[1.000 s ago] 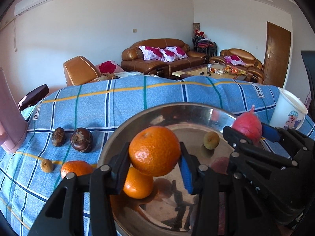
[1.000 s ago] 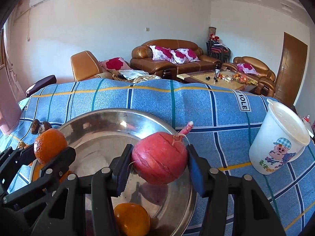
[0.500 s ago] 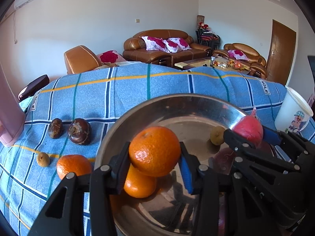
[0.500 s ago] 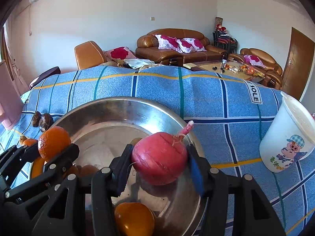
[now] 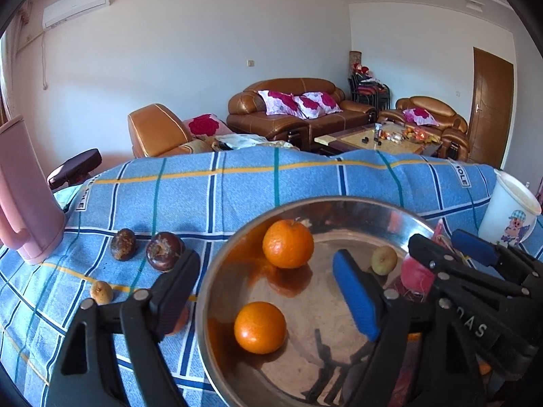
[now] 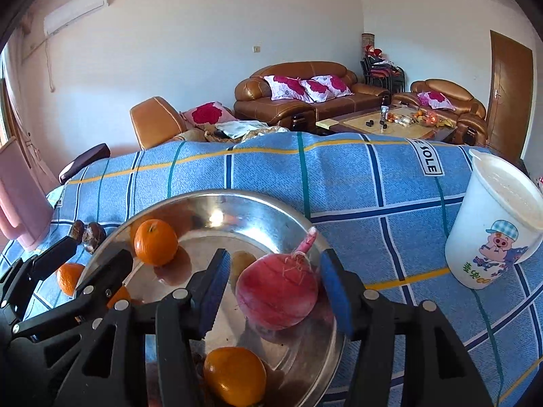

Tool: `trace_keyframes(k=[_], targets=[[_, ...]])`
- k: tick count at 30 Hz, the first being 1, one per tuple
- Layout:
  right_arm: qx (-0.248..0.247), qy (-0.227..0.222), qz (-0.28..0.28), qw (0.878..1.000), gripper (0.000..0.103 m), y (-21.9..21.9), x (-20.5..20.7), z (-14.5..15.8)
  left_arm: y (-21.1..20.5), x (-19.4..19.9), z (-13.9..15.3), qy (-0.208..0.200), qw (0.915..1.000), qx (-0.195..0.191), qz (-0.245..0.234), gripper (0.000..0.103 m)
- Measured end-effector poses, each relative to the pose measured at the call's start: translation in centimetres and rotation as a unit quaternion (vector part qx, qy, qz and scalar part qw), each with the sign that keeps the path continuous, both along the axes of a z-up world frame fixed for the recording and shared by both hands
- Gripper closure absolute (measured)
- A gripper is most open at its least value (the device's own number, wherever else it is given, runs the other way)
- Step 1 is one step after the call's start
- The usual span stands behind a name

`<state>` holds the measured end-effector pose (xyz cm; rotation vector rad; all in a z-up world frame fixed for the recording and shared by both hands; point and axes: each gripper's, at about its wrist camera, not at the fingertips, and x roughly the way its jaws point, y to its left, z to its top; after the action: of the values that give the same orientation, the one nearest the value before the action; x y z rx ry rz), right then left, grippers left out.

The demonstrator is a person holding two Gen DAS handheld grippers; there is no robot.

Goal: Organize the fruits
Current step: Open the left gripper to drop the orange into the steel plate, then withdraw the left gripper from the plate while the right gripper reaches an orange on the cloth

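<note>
Over the steel bowl (image 5: pixel 237 247), both the left gripper (image 5: pixel 268 291) and the right gripper (image 6: pixel 275 291) stand open, two oranges (image 5: pixel 287 243) and the pomegranate (image 6: pixel 276 291) lying inside, so each should lift straight up without nudging fruit.

Two oranges (image 5: pixel 287 243) (image 5: pixel 260 327) sit in a steel bowl (image 5: pixel 237 247) at lower centre, between the left gripper's (image 5: pixel 271 288) spread fingers; the right gripper (image 5: pixel 475 271) enters from the right edge.
</note>
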<state>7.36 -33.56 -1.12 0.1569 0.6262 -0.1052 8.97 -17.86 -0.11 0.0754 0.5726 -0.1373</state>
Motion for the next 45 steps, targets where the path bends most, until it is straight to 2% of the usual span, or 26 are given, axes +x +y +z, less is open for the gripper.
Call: trace_keyframes(k=[2, 4, 5, 13, 17, 26, 33, 45], targets=[[0.01, -0.023, -0.011, 1.0, 0.035, -0.7, -0.6, 0.6, 0.9, -0.3, 0.5, -0.013, 0.9998, -0.015, 0.009, 0.0], [0.021, -0.053, -0.021, 0.998, 0.022, -1.1, -1.4, 1.4, 1.7, -0.6, 1.1, -0.027, 0.9991, -0.031, 0.008, 0.0], [0.02, -0.069, -0.027, 0.997, 0.02, -1.1, -2.0, 1.7, 1.8, -0.7, 1.3, -0.031, 0.9989, -0.033, 0.008, 0.0], [-0.031, -0.179, -0.053, 0.982, 0.018, 0.2, -5.2, 3.8, 3.2, -1.5, 1.5, -0.05, 0.9983, -0.025, 0.016, 0.0], [-0.048, -0.206, -0.057, 0.976, 0.017, 1.2, -5.8, 4.1, 3.7, -1.9, 1.6, -0.062, 0.9978, -0.013, 0.023, 0.0], [-0.076, -0.194, -0.052, 0.977, 0.017, 2.8, -6.0, 3.5, 5.7, -3.0, 0.9, -0.077, 0.9959, 0.023, 0.042, 0.0], [-0.076, -0.17, -0.036, 0.982, 0.017, 4.6, -6.4, 2.9, 8.5, -3.0, -0.1, -0.047, 0.9977, 0.029, 0.04, 0.0], [-0.095, -0.143, 0.014, 0.985, 0.017, 10.5, -7.8, 2.3, 14.7, -3.4, -0.7, -0.027, 0.9977, 0.031, 0.053, 0.0]])
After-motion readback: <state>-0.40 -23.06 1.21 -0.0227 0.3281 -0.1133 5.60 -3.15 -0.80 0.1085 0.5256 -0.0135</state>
